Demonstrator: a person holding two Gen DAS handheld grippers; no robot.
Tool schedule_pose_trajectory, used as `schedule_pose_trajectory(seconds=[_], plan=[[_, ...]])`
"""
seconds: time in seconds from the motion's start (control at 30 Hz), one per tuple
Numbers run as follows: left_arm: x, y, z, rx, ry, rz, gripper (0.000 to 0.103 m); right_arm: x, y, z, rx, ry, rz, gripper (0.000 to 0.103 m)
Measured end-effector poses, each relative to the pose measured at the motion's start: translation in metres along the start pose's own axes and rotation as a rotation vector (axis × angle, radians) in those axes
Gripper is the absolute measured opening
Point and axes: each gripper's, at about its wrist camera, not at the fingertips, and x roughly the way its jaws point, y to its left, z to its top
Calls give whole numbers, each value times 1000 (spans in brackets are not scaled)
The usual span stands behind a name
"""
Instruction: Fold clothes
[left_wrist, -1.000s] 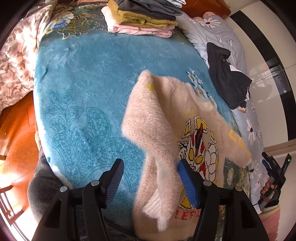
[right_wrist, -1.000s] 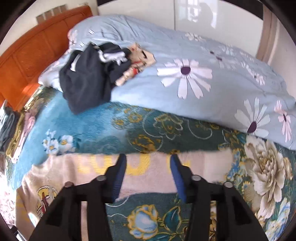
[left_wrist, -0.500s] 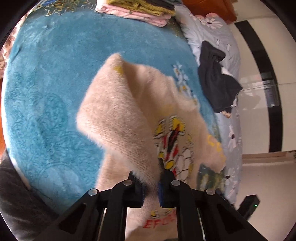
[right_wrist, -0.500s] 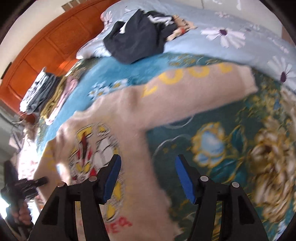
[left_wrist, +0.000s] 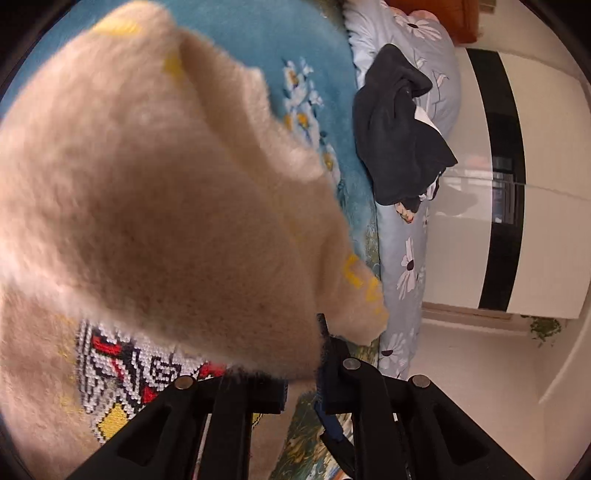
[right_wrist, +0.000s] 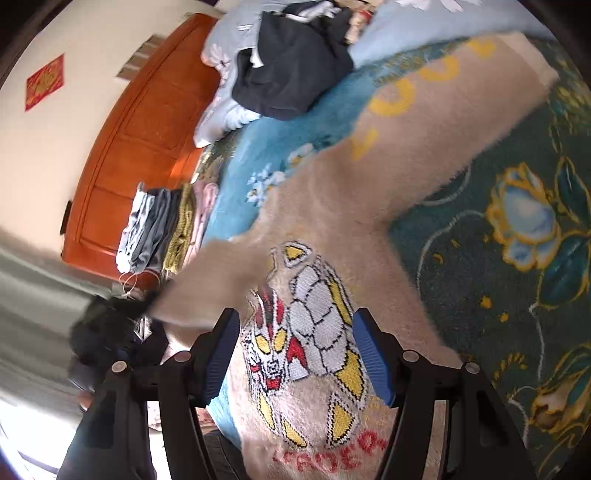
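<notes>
A fuzzy beige sweater (right_wrist: 332, 206) with a knitted hero picture (right_wrist: 306, 332) and yellow letters lies face up on the teal floral blanket (right_wrist: 517, 229). My left gripper (left_wrist: 303, 373) is shut on the sweater's left sleeve (left_wrist: 177, 221), which is lifted and fills most of the left wrist view, carried over the sweater's body. The same sleeve shows blurred in the right wrist view (right_wrist: 214, 280). My right gripper (right_wrist: 295, 358) is open and empty, hovering over the picture on the chest. The other sleeve (right_wrist: 461, 92) lies stretched out flat.
A dark garment (right_wrist: 291, 62) lies heaped on the pale blue floral duvet (left_wrist: 413, 236). A stack of folded clothes (right_wrist: 166, 229) sits by the orange wooden headboard (right_wrist: 140, 147). The bed edge and pale floor (left_wrist: 461, 369) are to the right in the left wrist view.
My left gripper closed on the left sleeve and lifted it across the sweater. My right gripper left the right sleeve and moved over the sweater's chest, staying open.
</notes>
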Motion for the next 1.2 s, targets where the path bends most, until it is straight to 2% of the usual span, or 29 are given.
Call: schedule_pose_trajectory(seconds=[0.1,0.23,0.27,0.33,0.4,0.47,0.57,0.7,0.8,0.87,1.07,1.1,1.13,1.17,1.2], plan=[[6,16,-2,-65,56,1,14,8,-12,-4,62,24,15,65],[-14,26,0,-69,49,-10,16,23,-23,-9,132,72,47,65],[-20,28,-1,-65,52,-18,18,27,-24,-10,143,84,60,65],[-30,32,-4,-67,61,-26,32,36,-21,-13,142,114,84,65],[-39,36,-8,-78,76,-31,36,47,-17,-17,138,147,90,65],[-52,43,-11,-84,86,-31,36,55,-14,-20,131,154,71,65],[-81,48,-12,-45,21,-3,36,63,-9,-20,105,133,14,65],[-129,47,0,-13,-144,55,34,76,1,-11,33,102,-62,64],[-152,52,12,-27,-234,83,33,91,0,-3,48,97,-117,47],[-160,51,19,-16,-272,112,33,98,2,0,53,99,-154,44],[-155,65,28,21,-270,145,33,110,18,-2,-22,127,-205,37],[-153,62,29,39,-266,157,33,112,21,-3,-37,135,-212,32],[-152,59,29,63,-264,170,33,114,23,-3,-48,140,-221,22],[-151,56,29,87,-262,181,33,116,24,-1,-54,143,-230,16],[-150,53,29,102,-261,191,33,116,25,2,-65,146,-233,13]])
